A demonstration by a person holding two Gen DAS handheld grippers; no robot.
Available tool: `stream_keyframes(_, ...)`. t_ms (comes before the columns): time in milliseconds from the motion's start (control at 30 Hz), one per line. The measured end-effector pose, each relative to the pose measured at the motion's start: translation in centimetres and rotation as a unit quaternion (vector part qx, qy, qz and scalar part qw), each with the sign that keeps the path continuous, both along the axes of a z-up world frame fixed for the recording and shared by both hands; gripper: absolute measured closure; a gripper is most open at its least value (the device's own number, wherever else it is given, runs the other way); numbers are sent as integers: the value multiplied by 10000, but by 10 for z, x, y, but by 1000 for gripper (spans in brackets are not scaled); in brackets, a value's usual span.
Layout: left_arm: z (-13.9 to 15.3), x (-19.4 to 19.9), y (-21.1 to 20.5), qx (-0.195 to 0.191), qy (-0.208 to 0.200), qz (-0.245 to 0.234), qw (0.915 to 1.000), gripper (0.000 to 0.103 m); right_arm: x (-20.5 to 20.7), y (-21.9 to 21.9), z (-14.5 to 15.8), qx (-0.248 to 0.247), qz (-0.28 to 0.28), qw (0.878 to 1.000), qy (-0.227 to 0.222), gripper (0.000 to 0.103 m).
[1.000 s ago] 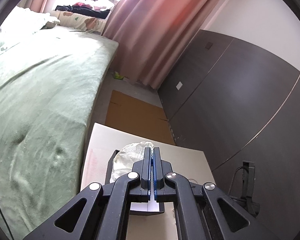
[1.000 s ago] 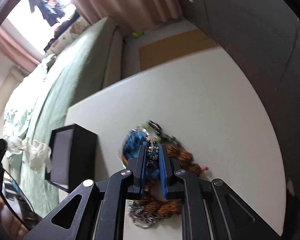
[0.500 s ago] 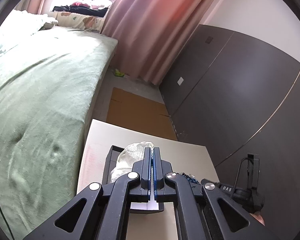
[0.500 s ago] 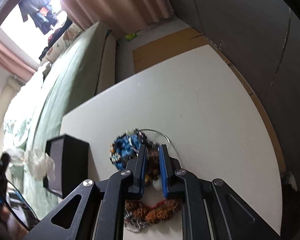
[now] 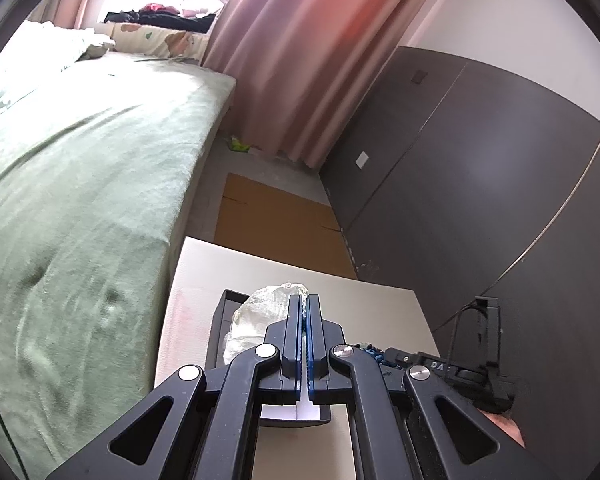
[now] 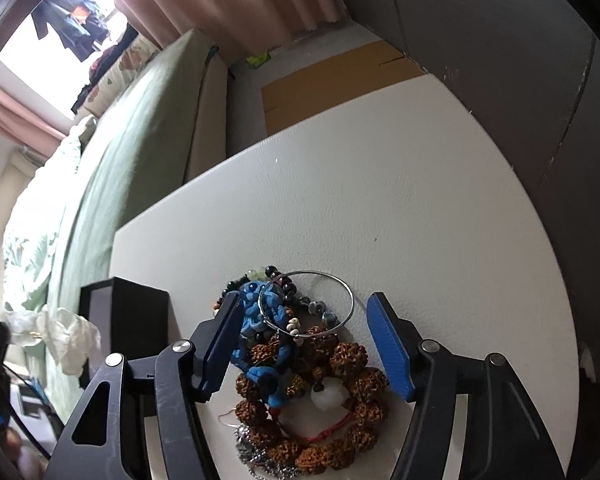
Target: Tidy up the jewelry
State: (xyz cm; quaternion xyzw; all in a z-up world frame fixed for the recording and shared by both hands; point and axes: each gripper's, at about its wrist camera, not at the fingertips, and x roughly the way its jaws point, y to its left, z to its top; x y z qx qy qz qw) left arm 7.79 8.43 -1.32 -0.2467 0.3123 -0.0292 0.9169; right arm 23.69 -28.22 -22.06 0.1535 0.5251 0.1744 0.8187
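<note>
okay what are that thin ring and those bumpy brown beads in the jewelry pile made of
The thin ring looks like polished silvery metal wire: it is slim and glints. The bumpy brown beads look like dried seeds or carved wood, matte with a rough wrinkled surface; which of the two I cannot tell.

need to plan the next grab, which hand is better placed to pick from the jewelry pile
Right. The right tool has just been opening and straddles the jewelry pile, pads apart. The left tool is shut on the white wad over the black box.
</note>
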Motion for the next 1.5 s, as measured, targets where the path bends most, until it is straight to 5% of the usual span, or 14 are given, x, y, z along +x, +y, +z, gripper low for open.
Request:
stream_keyframes(200, 0, -1, 0, 25, 16, 17, 10000, 103, 7, 11, -2, -157, -15, 9999, 2, 39)
stream_keyframes(267, -1, -1, 0, 54, 25, 23, 10000, 103, 6, 10, -1, -165, -50, 9998, -34, 51)
stream_keyframes(567, 3, -3, 2, 13, -91, 112, 9999, 103, -6, -3, 21, 373, -94, 9987, -337, 51)
stream_keyframes(833, 3, -2, 4, -31, -106, 211, 9997, 103, -29, 41, 55, 1174, 584, 9881, -807, 51)
stream_keyframes(1133, 0, 3, 16, -206, -75, 421, 9989, 103, -45, 105, 52, 1777, 1507, 9700, -695, 45)
stream_keyframes(1500, -3, 14, -7, -81, -21, 190, 9998, 103, -46, 55, 45, 1493, 783, 9837, -627, 39)
